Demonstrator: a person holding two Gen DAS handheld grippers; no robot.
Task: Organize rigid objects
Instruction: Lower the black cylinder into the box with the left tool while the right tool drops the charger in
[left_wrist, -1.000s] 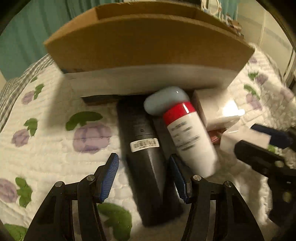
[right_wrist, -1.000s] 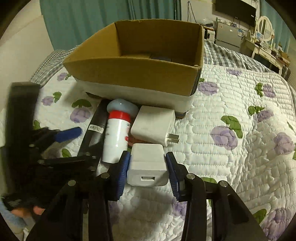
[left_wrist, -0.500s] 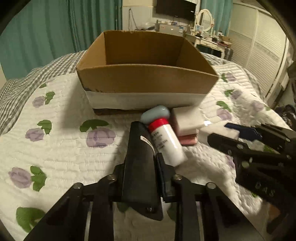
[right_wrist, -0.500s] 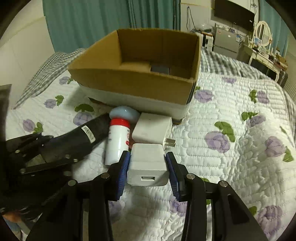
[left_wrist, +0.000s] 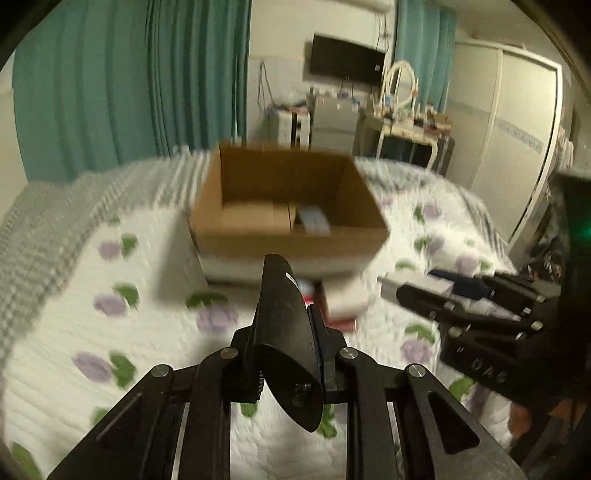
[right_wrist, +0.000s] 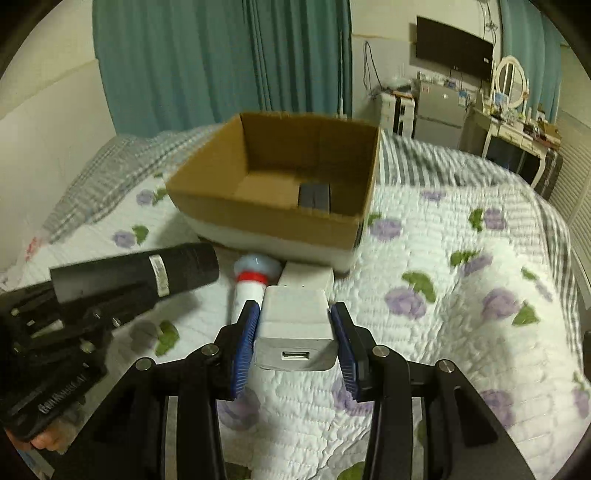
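My left gripper (left_wrist: 286, 332) is shut on a black tube (left_wrist: 284, 314) and holds it lifted above the quilt, pointing at the open cardboard box (left_wrist: 291, 236). The tube also shows in the right wrist view (right_wrist: 136, 271). My right gripper (right_wrist: 293, 332) is shut on a white USB charger (right_wrist: 295, 332), raised in front of the box (right_wrist: 258, 218). A white bottle with a red band and pale blue cap (right_wrist: 249, 288) and a second white charger (right_wrist: 306, 277) lie on the quilt by the box. A dark flat object (right_wrist: 314, 195) lies inside the box.
The flowered white quilt (right_wrist: 461, 295) covers the bed around the box. Teal curtains (right_wrist: 221, 62) hang behind. A dresser with a mirror (right_wrist: 513, 110) and a wardrobe (left_wrist: 517, 155) stand at the far right, beyond the bed.
My left gripper closed on the black tube and lifted it off the quilt. My right gripper rose with the white charger. Both views now look down into the box.
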